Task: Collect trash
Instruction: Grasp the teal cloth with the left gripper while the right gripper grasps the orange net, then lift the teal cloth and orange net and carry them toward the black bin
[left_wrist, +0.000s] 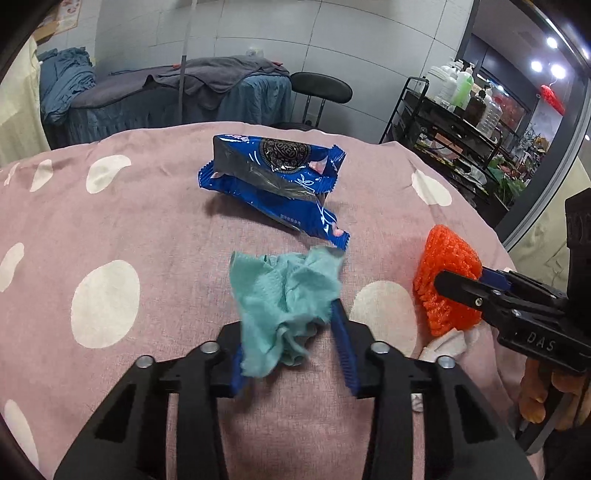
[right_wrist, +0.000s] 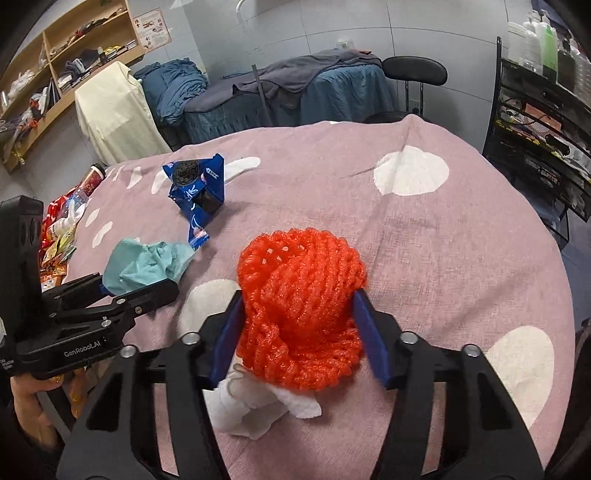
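Left tongs grip crumpled teal tissue over the pink dotted desk; right tongs clamp orange foam net. Torn blue Oreo wrapper lies beyond.

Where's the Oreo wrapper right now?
The Oreo wrapper lies on the pink dotted cloth, just beyond the teal tissue in the left tool; in the right wrist view it sits far left.
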